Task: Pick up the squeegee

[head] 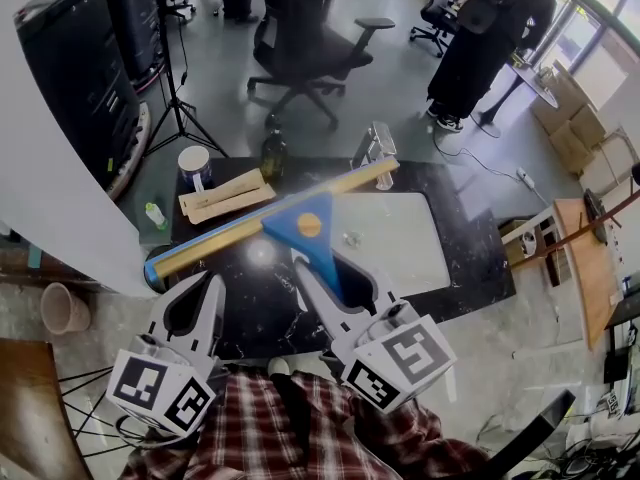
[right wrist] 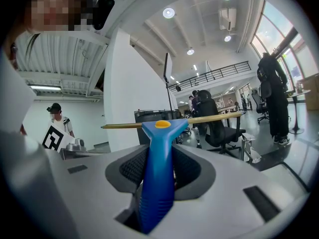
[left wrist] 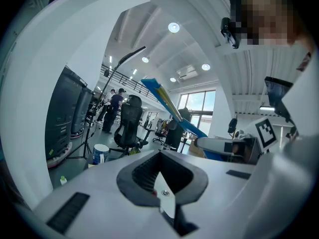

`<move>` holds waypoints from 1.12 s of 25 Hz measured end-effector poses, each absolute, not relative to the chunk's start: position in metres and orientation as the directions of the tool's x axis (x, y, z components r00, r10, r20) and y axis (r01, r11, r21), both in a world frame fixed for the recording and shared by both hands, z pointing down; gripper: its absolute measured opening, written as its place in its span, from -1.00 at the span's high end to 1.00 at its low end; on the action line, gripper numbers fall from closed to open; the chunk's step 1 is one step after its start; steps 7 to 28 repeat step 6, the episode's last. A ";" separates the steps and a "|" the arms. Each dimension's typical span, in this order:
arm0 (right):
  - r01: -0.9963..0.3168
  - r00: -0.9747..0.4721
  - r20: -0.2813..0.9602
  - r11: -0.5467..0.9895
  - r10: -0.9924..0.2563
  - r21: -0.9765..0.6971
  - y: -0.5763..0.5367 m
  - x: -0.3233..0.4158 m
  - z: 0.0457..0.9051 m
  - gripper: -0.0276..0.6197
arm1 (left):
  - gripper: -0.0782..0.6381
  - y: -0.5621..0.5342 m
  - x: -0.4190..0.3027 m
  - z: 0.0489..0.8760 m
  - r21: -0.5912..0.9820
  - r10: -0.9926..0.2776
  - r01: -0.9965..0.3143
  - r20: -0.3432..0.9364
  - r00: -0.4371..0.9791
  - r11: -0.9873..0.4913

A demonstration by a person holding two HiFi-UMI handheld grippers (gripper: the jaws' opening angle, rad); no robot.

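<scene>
The squeegee (head: 300,223) has a blue handle with a yellow dot and a long brass-coloured blade bar. It hangs in the air above the black counter (head: 470,258), its bar slanting from lower left to upper right. My right gripper (head: 325,270) is shut on the blue handle (right wrist: 157,183), which stands upright between the black pads, with the bar (right wrist: 209,118) across the top. My left gripper (head: 205,293) hovers to the left of it, open, with nothing between its pads (left wrist: 137,176). In the left gripper view the squeegee (left wrist: 167,99) shows off to the right.
On the counter there is a pale rectangular basin (head: 400,238) with a faucet (head: 375,153) behind it. At the back left are wooden strips (head: 225,196), a white tub (head: 194,163), a dark bottle (head: 272,153) and a small bottle (head: 155,215). Beyond are an office chair (head: 305,53), a tripod (head: 180,103) and a standing person (head: 490,38).
</scene>
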State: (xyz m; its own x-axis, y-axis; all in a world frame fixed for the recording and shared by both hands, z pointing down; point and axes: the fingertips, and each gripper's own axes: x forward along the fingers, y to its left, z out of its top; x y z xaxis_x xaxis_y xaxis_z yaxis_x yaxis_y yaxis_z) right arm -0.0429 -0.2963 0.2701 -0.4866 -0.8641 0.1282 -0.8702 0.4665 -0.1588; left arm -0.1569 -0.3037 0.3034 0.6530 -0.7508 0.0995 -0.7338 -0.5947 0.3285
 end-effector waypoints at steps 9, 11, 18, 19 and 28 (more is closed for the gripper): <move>-0.865 -0.496 0.130 0.476 -0.858 -0.155 -0.296 -0.043 0.268 0.49 | 0.76 -0.303 -0.156 0.303 0.332 -0.753 -0.735 0.100 0.650 -0.591; -0.865 -0.496 0.130 0.476 -0.858 -0.155 -0.296 -0.043 0.268 0.49 | 0.76 -0.303 -0.156 0.303 0.332 -0.753 -0.735 0.100 0.650 -0.591; -0.865 -0.496 0.130 0.476 -0.858 -0.155 -0.296 -0.043 0.268 0.49 | 0.76 -0.303 -0.156 0.303 0.332 -0.753 -0.735 0.100 0.650 -0.591; -0.865 -0.496 0.130 0.476 -0.858 -0.155 -0.296 -0.043 0.268 0.49 | 0.76 -0.303 -0.156 0.303 0.332 -0.753 -0.735 0.100 0.650 -0.591; -0.865 -0.496 0.130 0.476 -0.858 -0.155 -0.296 -0.043 0.268 0.49 | 0.76 -0.303 -0.156 0.303 0.332 -0.753 -0.735 0.100 0.650 -0.591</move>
